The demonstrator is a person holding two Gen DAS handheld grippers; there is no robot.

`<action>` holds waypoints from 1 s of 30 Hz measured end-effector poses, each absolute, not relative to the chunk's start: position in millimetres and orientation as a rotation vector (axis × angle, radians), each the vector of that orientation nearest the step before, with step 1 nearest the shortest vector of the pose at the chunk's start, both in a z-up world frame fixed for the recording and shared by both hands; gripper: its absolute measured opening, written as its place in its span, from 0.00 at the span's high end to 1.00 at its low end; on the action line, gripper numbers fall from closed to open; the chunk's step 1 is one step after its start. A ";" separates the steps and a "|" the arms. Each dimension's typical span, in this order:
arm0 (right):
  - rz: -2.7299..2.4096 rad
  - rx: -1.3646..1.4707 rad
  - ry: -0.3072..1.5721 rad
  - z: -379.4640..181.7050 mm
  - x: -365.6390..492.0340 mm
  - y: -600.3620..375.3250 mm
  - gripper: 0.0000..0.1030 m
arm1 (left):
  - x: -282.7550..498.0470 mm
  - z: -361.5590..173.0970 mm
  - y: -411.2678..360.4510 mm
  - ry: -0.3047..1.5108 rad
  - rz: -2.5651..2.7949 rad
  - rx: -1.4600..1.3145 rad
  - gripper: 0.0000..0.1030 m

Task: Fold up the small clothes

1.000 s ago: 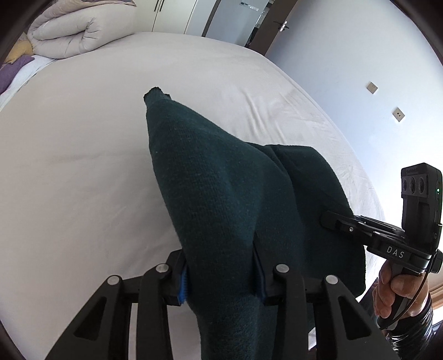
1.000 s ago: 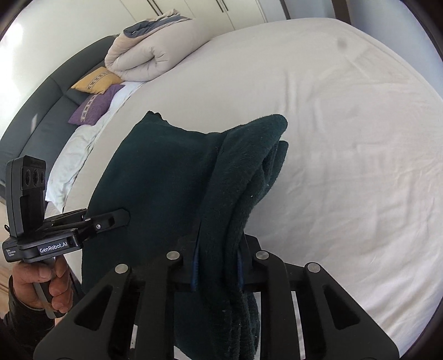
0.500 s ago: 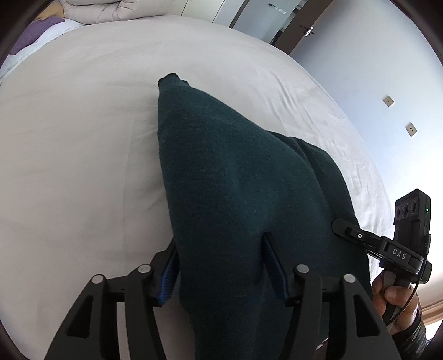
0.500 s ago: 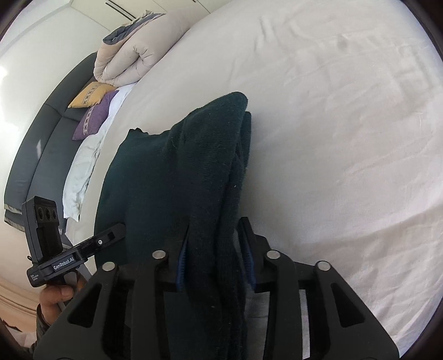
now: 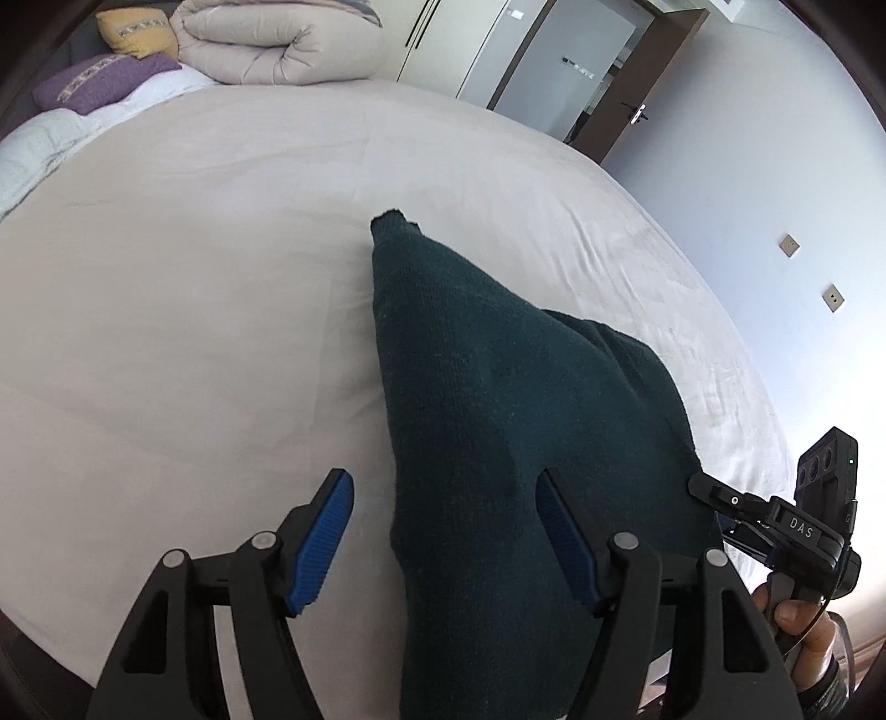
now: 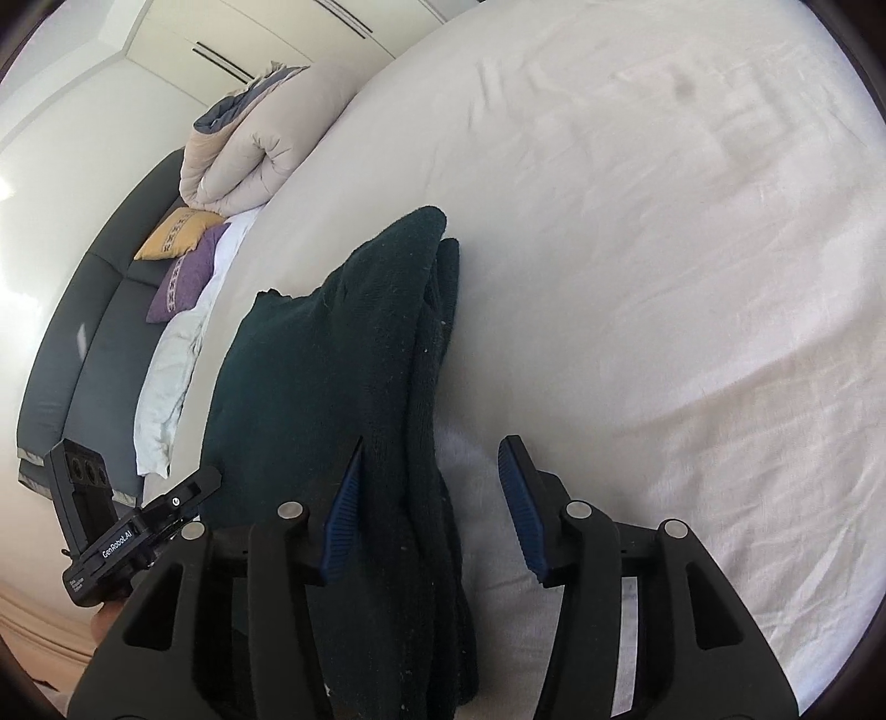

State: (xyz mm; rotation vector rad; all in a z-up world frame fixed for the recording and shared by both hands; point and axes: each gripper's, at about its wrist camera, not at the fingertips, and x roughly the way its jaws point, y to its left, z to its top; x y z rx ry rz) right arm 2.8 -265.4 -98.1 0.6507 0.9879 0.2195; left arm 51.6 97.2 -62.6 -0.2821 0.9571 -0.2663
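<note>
A dark green knitted garment [image 5: 498, 421] lies folded on the white bed sheet [image 5: 194, 332], one corner pointing away. My left gripper [image 5: 446, 531] is over its near end, jaws opening. The cloth lies between the blue pads [image 5: 326, 531], resting against the right one and clear of the left. My right gripper [image 6: 432, 507] is at the garment's [image 6: 332, 387] thick layered right edge, jaws also opening. That edge leans on its left pad and the right pad stands free over the sheet. Each wrist view shows the other gripper [image 5: 714, 498] [image 6: 194, 490] held in a hand beside the garment.
A rolled beige duvet [image 5: 266, 44] and yellow [image 5: 133, 30] and purple pillows [image 5: 105, 83] sit at the head of the bed by a dark headboard [image 6: 83, 343]. Wardrobe doors and a doorway [image 5: 609, 72] lie beyond. The bed's near edge is just below the grippers.
Both grippers' jaws have spread apart and let go of the garment. The cloth, held up a second ago, has come down onto the sheet as both hands sank.
</note>
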 end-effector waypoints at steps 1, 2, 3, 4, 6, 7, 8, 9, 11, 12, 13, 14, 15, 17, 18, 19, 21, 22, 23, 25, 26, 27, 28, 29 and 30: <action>0.211 0.650 0.981 -96.3 -2.5 -268.8 0.54 | 47.3 -56.3 96.5 0.936 -0.257 -0.266 0.26; 0.193 0.636 0.970 -92.6 -8.2 -270.7 0.54 | 40.6 -47.1 95.1 0.896 -0.237 -0.235 0.20; 0.177 0.615 0.955 -87.2 -14.6 -272.0 0.54 | 32.8 -36.3 92.7 0.844 -0.211 -0.196 0.18; 0.161 0.593 0.938 -80.4 -20.6 -271.8 0.54 | 26.2 -24.1 92.4 0.784 -0.188 -0.160 0.14; 0.123 0.529 0.865 -56.6 -34.3 -270.6 0.54 | 1.2 5.1 89.8 0.609 -0.146 -0.081 0.07; 0.106 0.500 0.824 -42.3 -41.3 -269.9 0.54 | -14.5 21.4 85.3 0.502 -0.110 -0.031 0.00; 0.079 0.459 0.771 -27.1 -49.2 -268.4 0.53 | -27.1 35.2 81.6 0.407 -0.075 0.014 0.00; 0.053 0.422 0.713 -11.5 -58.0 -265.7 0.47 | -38.5 48.3 76.9 0.313 -0.043 0.061 0.00; 0.006 0.363 0.593 18.7 -75.0 -261.1 0.26 | -58.3 73.8 64.6 0.165 0.017 0.145 0.00; -0.018 0.341 0.533 35.0 -80.0 -260.3 0.15 | -66.5 83.6 60.7 0.117 0.036 0.174 0.00; -0.047 0.315 0.462 49.0 -90.6 -257.1 0.10 | -68.7 92.3 53.6 0.083 0.050 0.199 0.00; -0.075 0.287 0.380 63.7 -102.0 -254.8 0.03 | -72.5 99.3 50.0 0.070 0.059 0.215 0.00; -0.098 0.261 0.309 76.3 -111.7 -252.1 0.00 | -75.6 105.2 48.2 0.074 0.075 0.215 0.00; -0.133 0.205 0.185 98.7 -129.7 -242.3 0.00 | -74.6 114.1 48.6 0.125 0.100 0.193 0.00; -0.151 0.175 0.140 108.4 -137.2 -237.7 0.00 | -72.9 117.5 49.7 0.157 0.082 0.175 0.00; -0.171 0.124 0.090 120.1 -145.5 -230.8 0.00 | -72.1 119.1 50.3 0.178 0.058 0.159 0.00; -0.170 0.053 0.045 137.1 -156.1 -220.6 0.00 | -68.0 118.7 50.3 0.220 0.042 0.133 0.00; -0.152 0.036 0.034 143.7 -159.9 -217.3 0.00 | -62.9 114.8 52.4 0.239 0.034 0.122 0.00; -0.132 0.033 0.034 148.3 -162.2 -215.6 0.00 | -59.5 110.0 56.6 0.268 0.031 0.109 0.00; -0.085 0.055 0.092 151.9 -159.6 -211.4 0.00 | -54.9 98.1 62.7 0.343 0.018 0.085 0.00; -0.061 0.069 0.160 149.8 -153.2 -210.9 0.00 | -49.7 91.3 64.3 0.389 -0.003 0.066 0.00; -0.052 0.080 0.218 145.9 -146.7 -210.8 0.00 | -50.6 81.0 63.2 0.429 -0.019 0.050 0.00; -0.051 0.100 0.286 138.6 -139.2 -212.3 0.00 | -44.7 73.0 63.9 0.480 -0.029 0.036 0.00; -0.053 0.129 0.348 128.1 -132.1 -214.9 0.00 | -44.8 62.8 64.1 0.518 -0.031 0.028 0.00; -0.052 0.158 0.392 118.0 -127.5 -217.2 0.00 | -39.4 54.6 64.7 0.560 -0.028 0.020 0.00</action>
